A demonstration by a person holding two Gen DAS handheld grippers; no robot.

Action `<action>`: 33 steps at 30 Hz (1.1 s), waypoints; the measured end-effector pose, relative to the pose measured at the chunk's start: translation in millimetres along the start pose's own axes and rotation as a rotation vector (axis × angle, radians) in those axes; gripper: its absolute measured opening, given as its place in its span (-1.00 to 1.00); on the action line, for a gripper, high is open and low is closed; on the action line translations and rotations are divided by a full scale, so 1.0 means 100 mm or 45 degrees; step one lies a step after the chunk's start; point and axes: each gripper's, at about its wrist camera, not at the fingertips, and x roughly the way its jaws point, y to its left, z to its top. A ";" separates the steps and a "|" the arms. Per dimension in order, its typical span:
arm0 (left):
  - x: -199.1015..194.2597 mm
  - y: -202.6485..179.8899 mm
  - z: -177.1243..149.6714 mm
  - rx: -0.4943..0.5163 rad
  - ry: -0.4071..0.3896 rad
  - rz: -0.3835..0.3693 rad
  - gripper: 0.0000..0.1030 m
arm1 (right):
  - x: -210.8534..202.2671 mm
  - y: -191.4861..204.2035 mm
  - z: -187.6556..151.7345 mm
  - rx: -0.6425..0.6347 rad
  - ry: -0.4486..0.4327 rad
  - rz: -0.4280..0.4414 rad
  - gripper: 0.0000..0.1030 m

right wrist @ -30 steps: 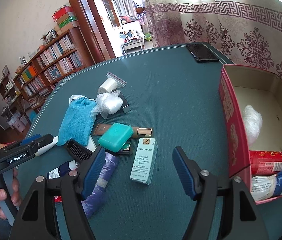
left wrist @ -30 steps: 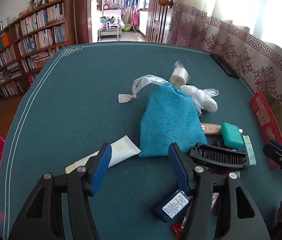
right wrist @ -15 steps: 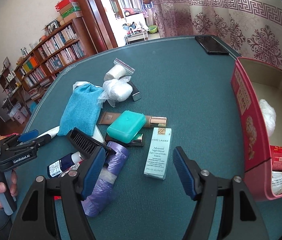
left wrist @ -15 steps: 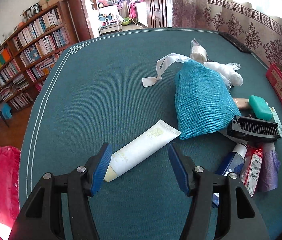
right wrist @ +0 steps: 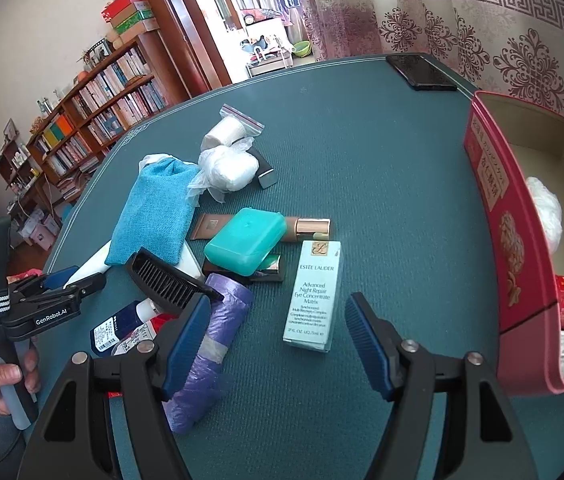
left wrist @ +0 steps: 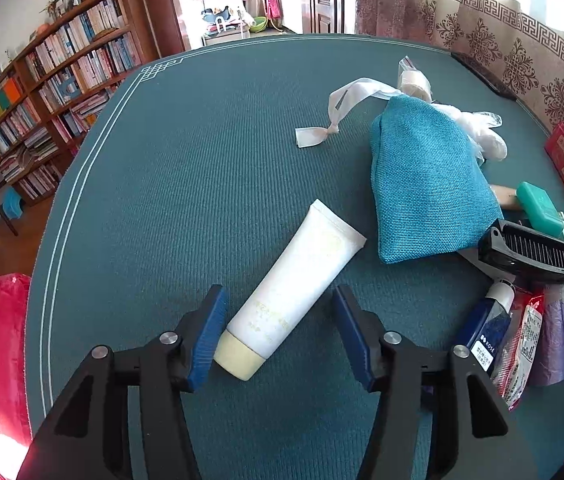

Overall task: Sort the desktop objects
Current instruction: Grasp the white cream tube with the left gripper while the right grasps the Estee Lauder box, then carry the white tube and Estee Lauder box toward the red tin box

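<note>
A white cream tube lies on the green table mat, cap toward me. My left gripper straddles its cap end; the jaws are closing with the tube between them, and the right pad still stands off it. In the right wrist view that gripper sits low at the left, by the tube. My right gripper hovers open and empty over a pale green carton and a purple bag roll. An open red box stands at the right.
A blue cloth pouch, a black comb, a green case, a blue tube and wrapped white bundles crowd the middle. A dark phone lies at the far edge. A hand holds the left gripper.
The left gripper swung away from the pile and came down over the white tube, which now lies between its jaws; the jaws have narrowed. The right gripper has barely moved.
</note>
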 end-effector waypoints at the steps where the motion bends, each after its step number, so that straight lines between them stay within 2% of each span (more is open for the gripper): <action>1: -0.01 -0.02 0.00 -0.006 -0.001 -0.016 -0.25 | 0.00 -0.01 0.00 0.005 0.003 0.001 0.44; 3: -0.03 -0.05 -0.01 -0.030 -0.003 -0.043 -0.46 | 0.00 -0.02 0.00 0.007 0.001 -0.003 0.44; 7: -0.09 -0.14 -0.02 -0.076 -0.019 -0.095 -0.46 | 0.00 -0.03 0.00 -0.002 0.001 -0.030 0.43; 9: -0.15 -0.19 -0.03 -0.083 -0.050 -0.116 -0.47 | -0.02 -0.04 -0.01 -0.017 -0.011 -0.053 0.28; 11: -0.21 -0.24 -0.03 -0.087 -0.077 -0.116 -0.47 | -0.02 -0.05 0.00 -0.035 -0.008 -0.077 0.04; 14: -0.24 -0.28 -0.02 -0.103 -0.090 -0.151 -0.47 | -0.02 -0.06 0.01 -0.050 -0.002 -0.109 -0.13; 24: -0.27 -0.21 -0.08 -0.171 -0.092 -0.167 -0.47 | 0.21 -0.07 0.01 -0.089 0.117 -0.140 -0.20; 28: -0.33 -0.15 -0.09 -0.218 -0.118 -0.170 -0.47 | 0.23 -0.05 0.01 -0.121 0.120 -0.148 -0.46; 33: -0.45 -0.13 -0.07 -0.246 -0.158 -0.177 -0.47 | 0.12 -0.08 0.00 -0.117 0.074 -0.109 -0.48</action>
